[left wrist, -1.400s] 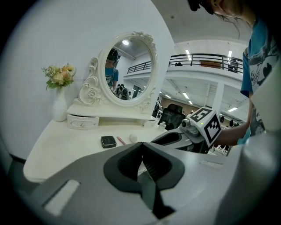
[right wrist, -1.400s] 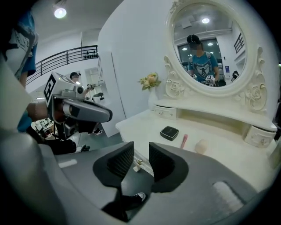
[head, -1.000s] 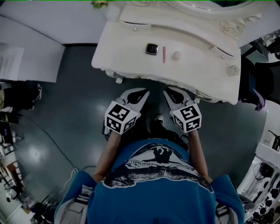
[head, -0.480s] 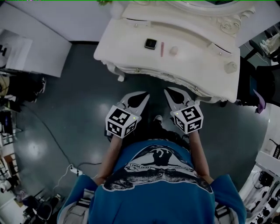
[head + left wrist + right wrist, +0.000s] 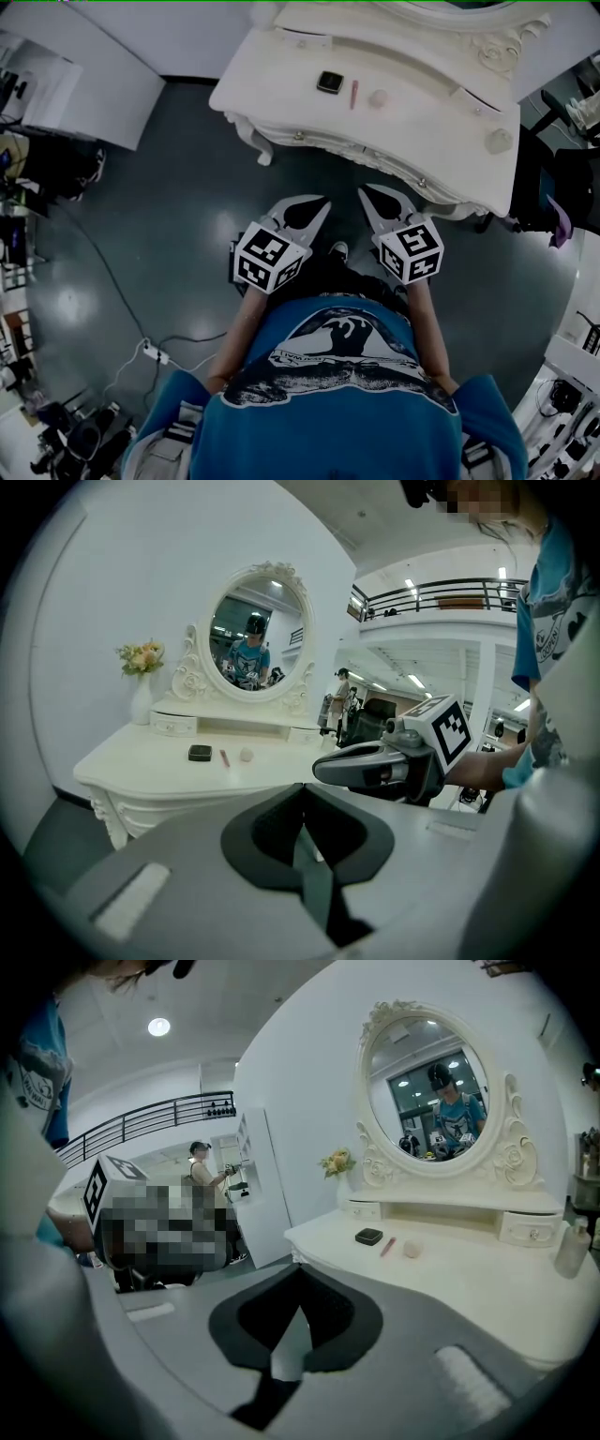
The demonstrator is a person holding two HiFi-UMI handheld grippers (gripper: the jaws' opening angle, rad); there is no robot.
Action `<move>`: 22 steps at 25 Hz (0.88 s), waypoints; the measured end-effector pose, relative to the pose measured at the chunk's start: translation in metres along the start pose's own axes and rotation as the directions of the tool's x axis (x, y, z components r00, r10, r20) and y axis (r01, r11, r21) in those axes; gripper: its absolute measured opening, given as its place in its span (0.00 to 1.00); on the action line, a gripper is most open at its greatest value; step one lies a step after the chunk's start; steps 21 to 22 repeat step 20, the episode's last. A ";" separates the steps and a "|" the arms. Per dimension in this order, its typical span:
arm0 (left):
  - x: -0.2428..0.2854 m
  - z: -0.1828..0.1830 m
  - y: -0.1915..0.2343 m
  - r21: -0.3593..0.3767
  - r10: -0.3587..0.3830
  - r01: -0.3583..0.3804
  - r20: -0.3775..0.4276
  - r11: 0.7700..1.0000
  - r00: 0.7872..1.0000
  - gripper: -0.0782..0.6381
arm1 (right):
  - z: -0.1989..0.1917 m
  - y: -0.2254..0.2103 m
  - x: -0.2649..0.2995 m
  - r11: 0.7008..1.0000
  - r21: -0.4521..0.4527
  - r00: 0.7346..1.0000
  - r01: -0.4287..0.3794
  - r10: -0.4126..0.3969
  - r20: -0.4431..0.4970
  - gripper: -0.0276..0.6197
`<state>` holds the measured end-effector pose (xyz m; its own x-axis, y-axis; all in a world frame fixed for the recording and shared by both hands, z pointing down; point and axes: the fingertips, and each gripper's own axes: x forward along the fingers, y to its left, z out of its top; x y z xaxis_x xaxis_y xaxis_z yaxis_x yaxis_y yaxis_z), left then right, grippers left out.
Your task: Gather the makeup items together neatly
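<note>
A white desk (image 5: 281,89) stands on a dark floor (image 5: 159,216), with an oval mirror (image 5: 255,635) at its back. Flowers (image 5: 141,655) sit left of the mirror and a bottle (image 5: 572,1249) to its right. A power strip (image 5: 150,353) lies on the floor.

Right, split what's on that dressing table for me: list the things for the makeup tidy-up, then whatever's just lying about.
For the job: small black square compact, thin pink stick, round pale pink puff, on the white dressing table.
Lying about: white vase of flowers, oval white-framed mirror, white bottle at the table's right end.
</note>
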<state>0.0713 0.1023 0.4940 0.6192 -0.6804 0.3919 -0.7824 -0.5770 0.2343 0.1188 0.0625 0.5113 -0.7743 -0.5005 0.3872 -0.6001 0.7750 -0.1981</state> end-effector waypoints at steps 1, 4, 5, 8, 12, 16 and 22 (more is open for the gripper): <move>0.000 -0.001 -0.002 0.001 -0.002 0.002 0.001 1.000 1.000 0.13 | -0.001 0.000 -0.002 1.000 0.000 1.000 0.002 -0.002 0.003 0.04; 0.002 -0.002 -0.010 0.007 -0.013 0.013 0.000 1.000 1.000 0.13 | -0.002 -0.001 -0.007 1.000 0.008 1.000 0.008 -0.008 0.017 0.04; 0.003 -0.003 -0.012 0.009 -0.018 0.018 -0.001 1.000 1.000 0.13 | -0.002 -0.001 -0.009 1.000 0.008 1.000 0.009 -0.009 0.020 0.04; 0.006 -0.006 -0.019 0.014 -0.034 0.034 -0.005 0.999 0.999 0.13 | -0.003 -0.001 -0.014 1.000 0.004 1.000 0.014 -0.014 0.023 0.04; 0.008 -0.007 -0.026 0.026 -0.053 0.053 -0.011 0.998 0.999 0.13 | -0.004 -0.004 -0.019 1.000 0.007 0.999 0.030 -0.030 0.033 0.04; 0.010 -0.008 -0.030 0.035 -0.065 0.065 -0.019 0.997 0.998 0.13 | -0.005 -0.005 -0.022 0.999 0.010 0.999 0.039 -0.039 0.034 0.04; 0.009 -0.009 -0.033 0.040 -0.070 0.071 -0.021 0.997 0.997 0.13 | -0.007 -0.001 -0.023 0.999 0.003 0.999 0.035 -0.035 0.033 0.04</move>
